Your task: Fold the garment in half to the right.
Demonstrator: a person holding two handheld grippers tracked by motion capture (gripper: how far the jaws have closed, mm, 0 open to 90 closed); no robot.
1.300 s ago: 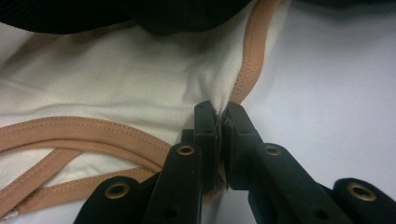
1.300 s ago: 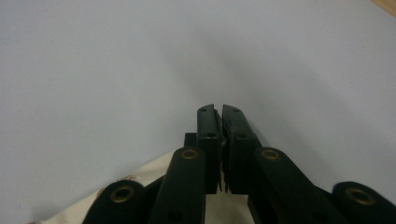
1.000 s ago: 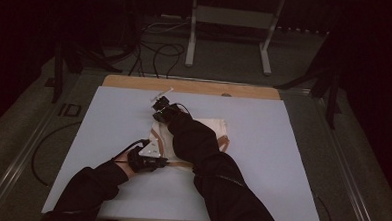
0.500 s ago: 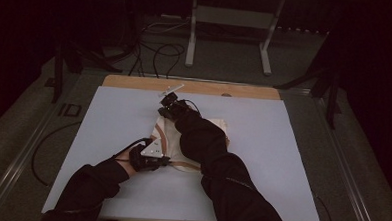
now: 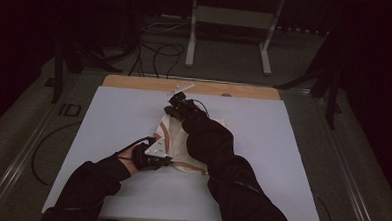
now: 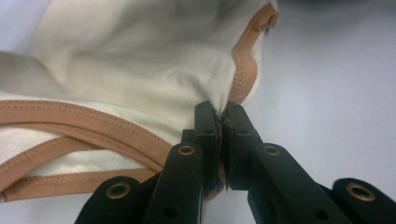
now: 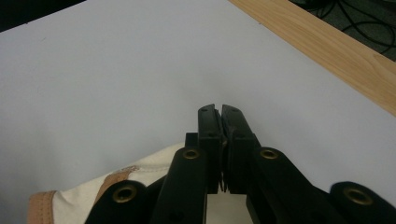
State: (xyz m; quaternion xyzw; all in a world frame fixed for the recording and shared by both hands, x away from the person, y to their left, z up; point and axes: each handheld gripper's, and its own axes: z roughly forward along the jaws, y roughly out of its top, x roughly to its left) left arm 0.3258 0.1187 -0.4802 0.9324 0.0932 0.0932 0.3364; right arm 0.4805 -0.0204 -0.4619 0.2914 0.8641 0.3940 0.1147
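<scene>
A cream garment (image 5: 176, 139) with tan trim lies rumpled mid-table on the pale blue sheet (image 5: 282, 159). My left gripper (image 5: 167, 160) is at its near left edge; in the left gripper view the jaws (image 6: 220, 109) are shut on a pinch of the cream garment (image 6: 140, 70) beside the tan binding (image 6: 245, 70). My right gripper (image 5: 173, 105) is at the garment's far end, toward the wooden strip. Its jaws (image 7: 219, 108) are shut, and the cream cloth (image 7: 140, 186) runs up under and between them, so it looks gripped.
A wooden strip (image 5: 135, 83) (image 7: 327, 46) borders the table's far edge. Beyond it the floor holds cables (image 5: 156, 48) and a metal stand (image 5: 227, 32). Bare blue sheet lies left and right of the garment. The person's dark sleeves (image 5: 221, 171) cross the near half.
My right gripper has moved toward the far edge and slightly up, drawing the garment's far end with it. The left gripper has stayed in place, still pinching the near edge.
</scene>
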